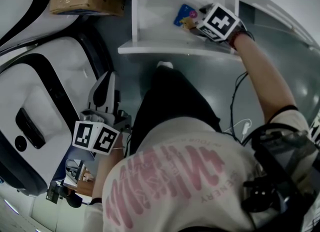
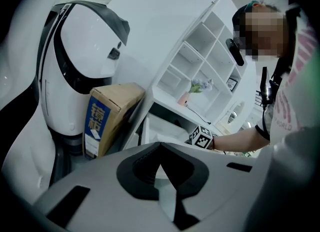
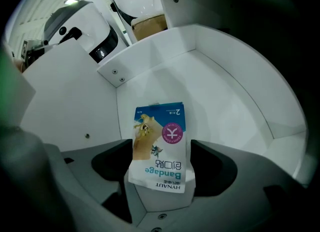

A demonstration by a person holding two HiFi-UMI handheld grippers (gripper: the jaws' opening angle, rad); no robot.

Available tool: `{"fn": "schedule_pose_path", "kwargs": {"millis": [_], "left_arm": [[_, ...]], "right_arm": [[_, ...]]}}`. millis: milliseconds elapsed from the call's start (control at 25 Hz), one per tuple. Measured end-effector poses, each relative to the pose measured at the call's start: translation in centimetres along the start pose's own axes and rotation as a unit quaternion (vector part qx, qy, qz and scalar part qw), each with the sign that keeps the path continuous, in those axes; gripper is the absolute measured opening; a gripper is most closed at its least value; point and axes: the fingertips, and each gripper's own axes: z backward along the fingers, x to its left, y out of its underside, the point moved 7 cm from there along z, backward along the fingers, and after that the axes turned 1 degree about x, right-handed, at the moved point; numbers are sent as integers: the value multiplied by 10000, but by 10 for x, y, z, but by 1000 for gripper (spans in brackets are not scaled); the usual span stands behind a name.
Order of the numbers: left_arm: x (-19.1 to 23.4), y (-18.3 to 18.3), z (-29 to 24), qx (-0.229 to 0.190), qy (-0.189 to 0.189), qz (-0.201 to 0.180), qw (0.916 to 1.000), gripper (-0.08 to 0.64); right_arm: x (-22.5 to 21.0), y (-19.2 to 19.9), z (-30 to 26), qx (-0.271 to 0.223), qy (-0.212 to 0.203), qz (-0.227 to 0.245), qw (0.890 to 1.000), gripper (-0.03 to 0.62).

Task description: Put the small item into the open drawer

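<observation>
White tee [image 1: 175,176] w/ pink print, blk trousers [image 1: 175,101]

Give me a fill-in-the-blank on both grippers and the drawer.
1. The right gripper reaches into the open white ____.
2. The blue-and-beige bandage packet lies between its jaws, which stand ____, not pressing it.
3. The left gripper, jaws shut, holds ____.
Missing words: drawer; open; nothing.

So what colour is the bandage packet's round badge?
Magenta on the bandage packet; see right gripper view.
</observation>
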Motion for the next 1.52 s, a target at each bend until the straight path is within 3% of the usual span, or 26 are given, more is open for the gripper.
{"fn": "schedule_pose_path", "kwargs": {"millis": [320,520,720,840,1000,1080,1160,1240,1320,1520], "left_arm": [[-5,-12,8,-233,49,-97,9997,29],[-10,-25,17,-470,92,-228,9986,29],[-26,-52,12,-529,89,-1382,9890,29],[-48,-74,5,-668,601,-1371,9865,29],[-76,-89,7,-776,1192,-1307,9812,29],[-87,-99,6,-909,1423,-1307,9769,29],[-98,-106,10,-996,1647,-1318,9724,29],[-110,-111,22,-1041,1817,-1324,9688,29],[-120,-120,37,-1126,1952,-1358,9648,29],[-138,-145,78,-1432,2214,-1594,9513,29]], "right_arm": [[3,-5,20,-94,-178,-199,9996,360],[13,-12,66,-315,28,-184,9993,360],[32,-16,130,-1265,247,-596,9899,359],[54,-14,168,-2066,277,-980,9731,359],[91,-8,200,-3037,133,-1699,9374,359],[101,-8,214,-3505,247,-2024,9141,353],[114,-8,231,-4110,407,-2355,8798,303],[135,-8,251,-4736,480,-2665,8381,213],[156,-11,271,-5204,536,-2893,8016,201],[208,-11,326,-6094,839,-2987,7296,89]]}}
